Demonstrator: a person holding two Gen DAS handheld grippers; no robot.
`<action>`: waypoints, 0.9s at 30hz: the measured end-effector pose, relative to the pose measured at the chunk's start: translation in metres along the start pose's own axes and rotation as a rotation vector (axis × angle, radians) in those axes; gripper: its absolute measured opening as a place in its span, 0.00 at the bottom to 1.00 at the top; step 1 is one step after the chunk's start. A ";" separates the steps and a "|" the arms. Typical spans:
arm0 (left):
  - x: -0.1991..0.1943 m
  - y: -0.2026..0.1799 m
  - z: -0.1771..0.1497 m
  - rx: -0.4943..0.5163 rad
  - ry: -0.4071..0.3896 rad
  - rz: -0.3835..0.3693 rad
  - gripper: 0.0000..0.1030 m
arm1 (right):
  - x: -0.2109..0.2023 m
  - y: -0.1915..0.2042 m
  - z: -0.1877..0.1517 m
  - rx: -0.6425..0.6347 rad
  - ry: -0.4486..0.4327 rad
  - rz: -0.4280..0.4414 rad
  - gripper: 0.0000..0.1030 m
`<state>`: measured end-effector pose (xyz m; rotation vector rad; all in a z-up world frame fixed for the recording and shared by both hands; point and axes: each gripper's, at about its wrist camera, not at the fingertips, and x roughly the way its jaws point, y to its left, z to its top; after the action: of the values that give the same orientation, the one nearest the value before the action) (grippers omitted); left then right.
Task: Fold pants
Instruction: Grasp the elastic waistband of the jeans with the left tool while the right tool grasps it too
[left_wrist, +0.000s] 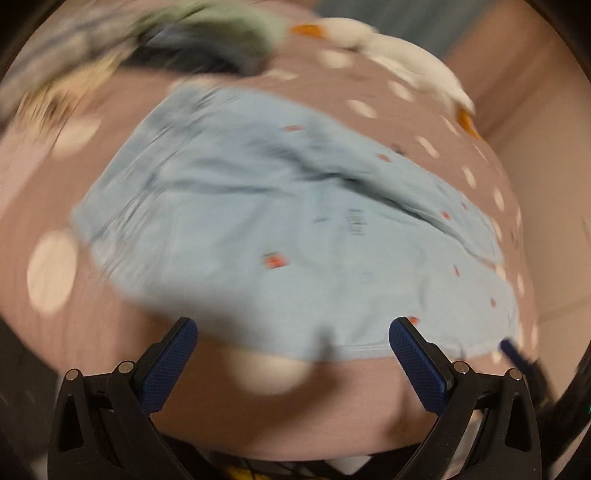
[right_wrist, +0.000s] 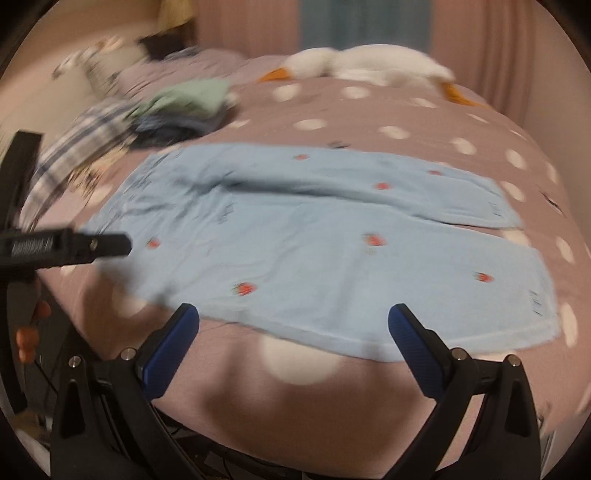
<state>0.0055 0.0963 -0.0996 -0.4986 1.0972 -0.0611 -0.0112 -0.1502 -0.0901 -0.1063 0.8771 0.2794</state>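
Pants flat on bed | my left hand-held gripper, right hand-held gripper spread, empty | risk: single-layer pinch skews fold.

Light-blue pants with red strawberries on a mauve, white-dotted bedspread.

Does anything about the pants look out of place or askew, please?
Mostly fine: the pants lie spread flat on the bed. One oddity is a raised crease near the waist end, where the far leg bunches up.
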 end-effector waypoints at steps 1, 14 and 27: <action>-0.002 0.013 -0.001 -0.045 -0.003 -0.020 1.00 | 0.006 0.010 -0.002 -0.035 0.001 0.014 0.99; -0.007 0.096 0.010 -0.328 -0.182 -0.054 0.89 | 0.069 0.124 -0.017 -0.587 -0.085 0.036 0.76; -0.008 0.122 0.022 -0.254 -0.180 -0.032 0.17 | 0.088 0.160 0.011 -0.629 -0.039 0.075 0.07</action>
<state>-0.0030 0.2146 -0.1361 -0.7354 0.9243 0.0950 0.0043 0.0229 -0.1473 -0.6498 0.7304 0.6192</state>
